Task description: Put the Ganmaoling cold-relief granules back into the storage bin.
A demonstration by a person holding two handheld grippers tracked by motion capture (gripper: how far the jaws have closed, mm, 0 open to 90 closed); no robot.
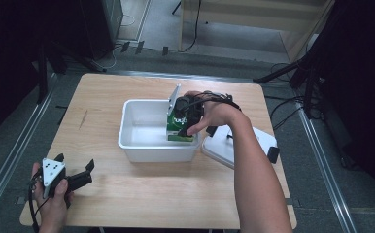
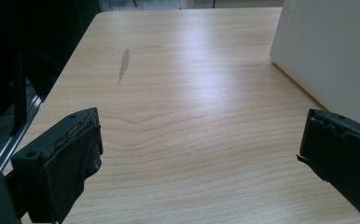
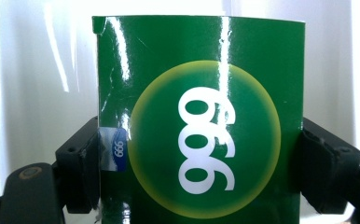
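right gripper (image 1: 188,121) clamps green box (image 1: 179,125); lower upright into white bin (image 1: 127,141), right end, clear of wall. left gripper (image 1: 74,167) open, idle.

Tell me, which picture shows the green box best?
The right gripper view: the green box looms close between the right gripper jaws, numbers readable. In the high view it is small, half hidden by the hand, inside the white tub.
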